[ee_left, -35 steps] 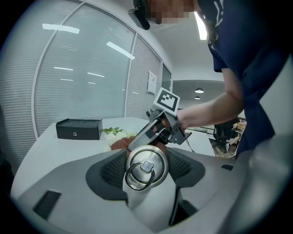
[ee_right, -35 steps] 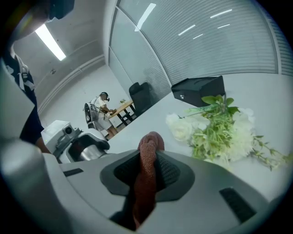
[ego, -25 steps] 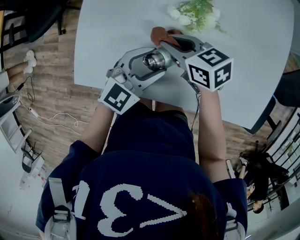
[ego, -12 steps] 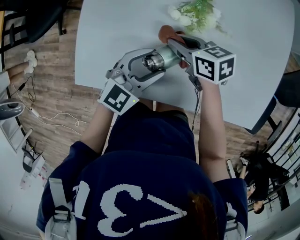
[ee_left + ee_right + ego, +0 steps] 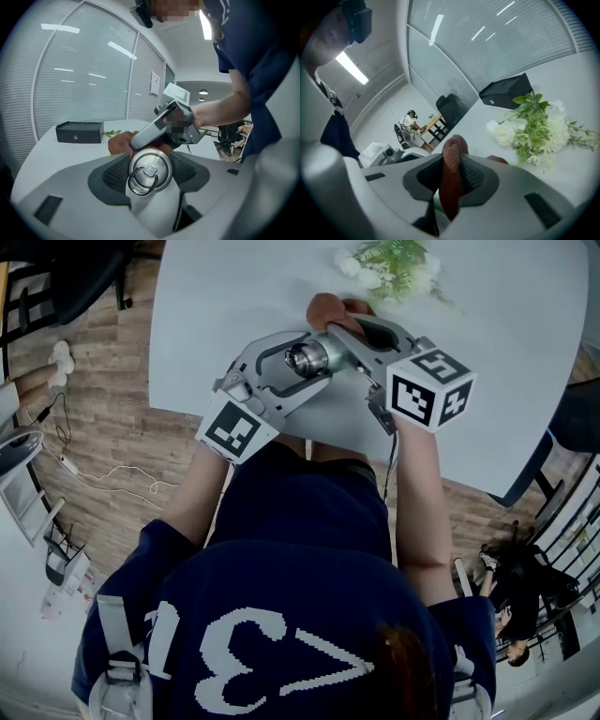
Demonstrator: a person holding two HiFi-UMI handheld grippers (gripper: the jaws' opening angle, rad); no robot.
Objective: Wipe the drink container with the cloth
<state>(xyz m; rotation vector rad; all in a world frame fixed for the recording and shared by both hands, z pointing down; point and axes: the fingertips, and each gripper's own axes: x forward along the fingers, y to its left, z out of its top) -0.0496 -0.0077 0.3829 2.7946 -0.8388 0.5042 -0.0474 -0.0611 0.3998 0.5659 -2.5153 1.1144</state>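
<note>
crosswise, right gripper (image 5: 337, 330) holds cloth (image 5: 451, 185) at container (image 5: 149, 169) clamped in left gripper (image 5: 322, 361).

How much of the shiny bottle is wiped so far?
Done: both things are picked up. The left tool grips the shiny drink container, and the right tool pinches the brown cloth. In hand: the cloth is up against the container's far side, so wiping looks under way. Left: the rest of the wiping; how much is clean, I cannot tell.
</note>
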